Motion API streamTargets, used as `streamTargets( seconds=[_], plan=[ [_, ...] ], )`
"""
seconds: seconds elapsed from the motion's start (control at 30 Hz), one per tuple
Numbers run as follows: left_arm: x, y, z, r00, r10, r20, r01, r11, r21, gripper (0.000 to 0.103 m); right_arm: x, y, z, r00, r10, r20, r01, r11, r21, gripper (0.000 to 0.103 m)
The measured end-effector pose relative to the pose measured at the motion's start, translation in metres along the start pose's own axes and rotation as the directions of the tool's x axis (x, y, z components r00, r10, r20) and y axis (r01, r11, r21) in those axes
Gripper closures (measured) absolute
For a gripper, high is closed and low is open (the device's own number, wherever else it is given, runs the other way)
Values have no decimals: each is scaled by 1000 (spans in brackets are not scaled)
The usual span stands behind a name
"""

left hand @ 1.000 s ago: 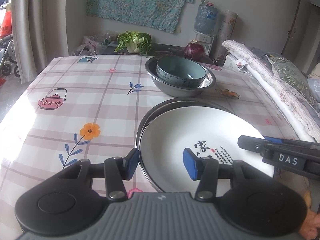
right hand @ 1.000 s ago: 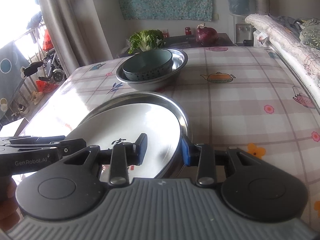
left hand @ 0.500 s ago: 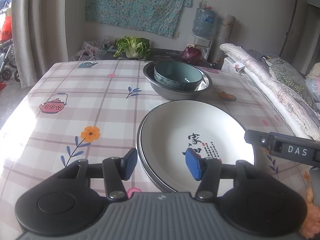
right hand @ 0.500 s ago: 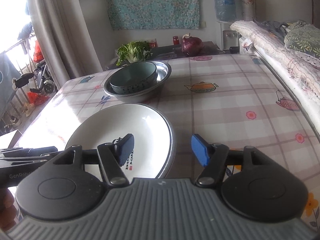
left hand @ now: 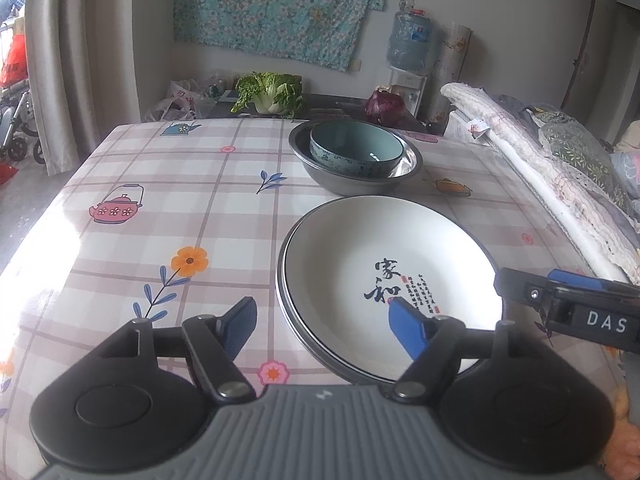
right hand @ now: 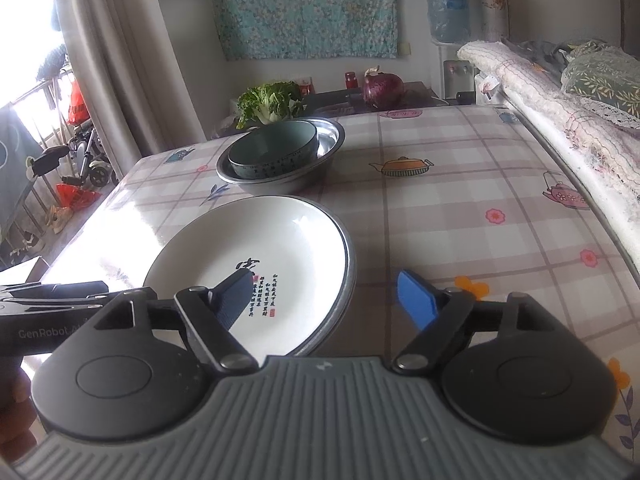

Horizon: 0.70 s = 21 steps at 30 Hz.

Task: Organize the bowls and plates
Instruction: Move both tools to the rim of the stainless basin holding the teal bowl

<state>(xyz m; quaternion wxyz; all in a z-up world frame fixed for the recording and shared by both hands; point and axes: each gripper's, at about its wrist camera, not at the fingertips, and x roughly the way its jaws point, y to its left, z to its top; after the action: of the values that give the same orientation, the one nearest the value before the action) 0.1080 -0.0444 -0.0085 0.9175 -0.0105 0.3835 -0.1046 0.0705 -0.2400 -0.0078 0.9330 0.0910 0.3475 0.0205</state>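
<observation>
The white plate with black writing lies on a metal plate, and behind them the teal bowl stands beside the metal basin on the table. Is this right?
Not quite. The teal ceramic bowl sits inside the round metal basin, not beside it; the left wrist view shows this clearly. The rest holds: the white plate with black writing lies on a metal plate, nearer than the basin, on the checked tablecloth.

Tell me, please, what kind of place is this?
Probably a room in a home: a table with a printed cloth, folded bedding beside it, and a water dispenser and cabbage by the wall.
</observation>
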Motion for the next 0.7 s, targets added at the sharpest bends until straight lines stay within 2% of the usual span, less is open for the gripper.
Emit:
streamTargets(
  seconds=[0.7],
  plan=[
    [-11, 2, -4, 1000, 12, -9, -12, 1000, 11, 26, -18, 15, -5, 1000, 10, 6, -10, 1000, -22, 22]
  ],
)
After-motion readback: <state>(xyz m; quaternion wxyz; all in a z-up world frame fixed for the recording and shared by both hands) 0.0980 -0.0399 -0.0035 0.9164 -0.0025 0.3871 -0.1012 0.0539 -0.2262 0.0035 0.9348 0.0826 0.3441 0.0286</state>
